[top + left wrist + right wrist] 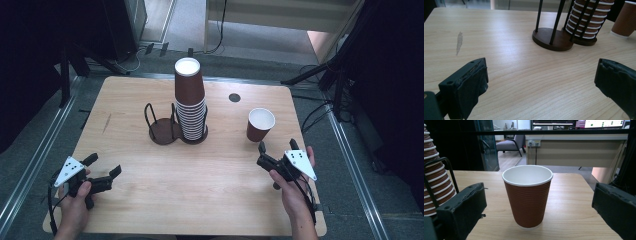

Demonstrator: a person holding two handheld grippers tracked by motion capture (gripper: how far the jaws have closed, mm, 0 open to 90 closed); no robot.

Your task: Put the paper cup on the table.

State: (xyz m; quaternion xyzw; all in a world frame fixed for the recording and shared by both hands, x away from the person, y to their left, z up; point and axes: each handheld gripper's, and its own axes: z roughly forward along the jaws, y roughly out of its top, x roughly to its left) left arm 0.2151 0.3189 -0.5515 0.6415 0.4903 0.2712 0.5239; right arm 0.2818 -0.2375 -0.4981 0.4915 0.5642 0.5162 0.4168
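Observation:
A single brown ribbed paper cup (260,124) (527,195) with a white inside stands upright at the table's right. My right gripper (277,145) (540,201) is open just short of it, a jaw to either side and nothing held. In a black wire holder (194,136) at the table's middle stands a tall stack of upturned brown cups (190,100) (589,20) (434,170). A second, empty wire holder (162,129) (551,37) is joined to it on the left. My left gripper (104,165) (541,82) is open and empty near the front left, facing the holders.
The wooden table (130,100) has rounded corners and a small dark round hole (234,97) at the back right. A pale scuff mark (459,42) lies on the wood at the left. Dark stands and cables surround the table on the floor.

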